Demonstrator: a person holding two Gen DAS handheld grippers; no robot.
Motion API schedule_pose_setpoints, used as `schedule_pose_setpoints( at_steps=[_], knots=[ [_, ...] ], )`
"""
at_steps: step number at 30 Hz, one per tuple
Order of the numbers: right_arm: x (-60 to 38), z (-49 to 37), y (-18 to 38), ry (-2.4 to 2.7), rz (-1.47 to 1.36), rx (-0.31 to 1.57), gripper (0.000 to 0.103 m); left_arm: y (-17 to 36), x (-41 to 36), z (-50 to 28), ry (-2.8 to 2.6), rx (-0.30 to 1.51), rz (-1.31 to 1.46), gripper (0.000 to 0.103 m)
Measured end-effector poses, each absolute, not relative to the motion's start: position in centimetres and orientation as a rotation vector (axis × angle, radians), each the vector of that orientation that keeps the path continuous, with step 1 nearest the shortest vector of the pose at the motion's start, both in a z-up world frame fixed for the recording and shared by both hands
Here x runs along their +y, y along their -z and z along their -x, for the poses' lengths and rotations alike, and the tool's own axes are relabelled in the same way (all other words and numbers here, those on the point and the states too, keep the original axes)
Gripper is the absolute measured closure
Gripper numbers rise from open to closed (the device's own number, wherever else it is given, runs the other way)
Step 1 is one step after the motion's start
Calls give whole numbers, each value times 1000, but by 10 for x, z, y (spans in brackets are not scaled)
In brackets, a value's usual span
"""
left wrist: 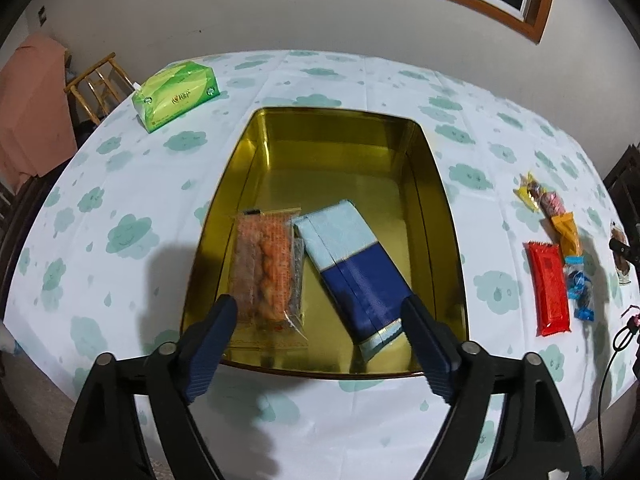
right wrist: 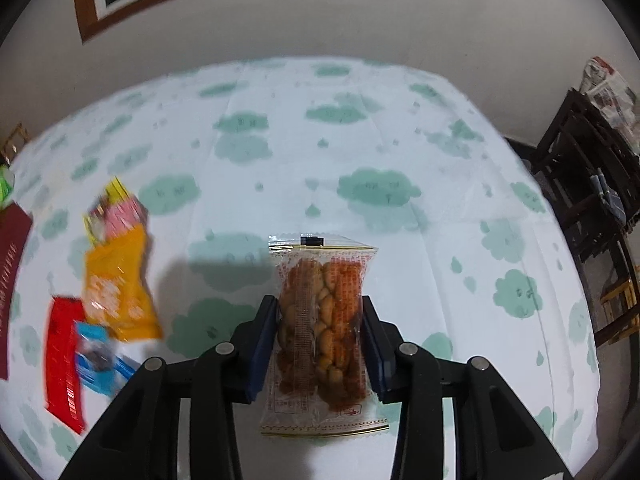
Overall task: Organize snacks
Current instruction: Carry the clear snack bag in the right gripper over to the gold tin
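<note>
On the far left of the table lies a green tissue pack (left wrist: 176, 94), well away from the work. The gold tin (left wrist: 448, 240) holds a clear twist-snack packet (left wrist: 266, 272) beside a blue box (left wrist: 352, 272); the left gripper (left wrist: 320, 312) hangs wide and empty above them. To the right, loose snacks wait, among them a red packet (left wrist: 548, 288). The right gripper (right wrist: 320, 340) clamps another twist-snack packet (right wrist: 320, 332), probably for the tin; nothing blocks the way.

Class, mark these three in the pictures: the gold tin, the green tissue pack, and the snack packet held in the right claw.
gold tin (left wrist: 340, 178), left wrist view, bare floor of the tin.
green tissue pack (left wrist: 176, 94), left wrist view, its top face.
snack packet (right wrist: 320, 320), right wrist view, middle of the clear wrapper.
</note>
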State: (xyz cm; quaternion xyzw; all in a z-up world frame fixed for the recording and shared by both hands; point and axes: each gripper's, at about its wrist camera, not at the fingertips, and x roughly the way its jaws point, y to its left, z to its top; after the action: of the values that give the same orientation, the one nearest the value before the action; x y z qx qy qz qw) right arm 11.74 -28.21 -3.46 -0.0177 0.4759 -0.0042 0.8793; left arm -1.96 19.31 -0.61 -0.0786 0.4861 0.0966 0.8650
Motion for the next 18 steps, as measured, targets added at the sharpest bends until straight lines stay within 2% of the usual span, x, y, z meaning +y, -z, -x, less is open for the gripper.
schedule_pose_setpoints(
  at_steps=[9,18],
  knots=[
    [-223,-98,-19,-145,-15,875,63,0,217,31,-249,1005,212,14],
    [-115,-75,-22,-405,-12,892,63,-8,258,53,-381,958,268,14]
  ],
)
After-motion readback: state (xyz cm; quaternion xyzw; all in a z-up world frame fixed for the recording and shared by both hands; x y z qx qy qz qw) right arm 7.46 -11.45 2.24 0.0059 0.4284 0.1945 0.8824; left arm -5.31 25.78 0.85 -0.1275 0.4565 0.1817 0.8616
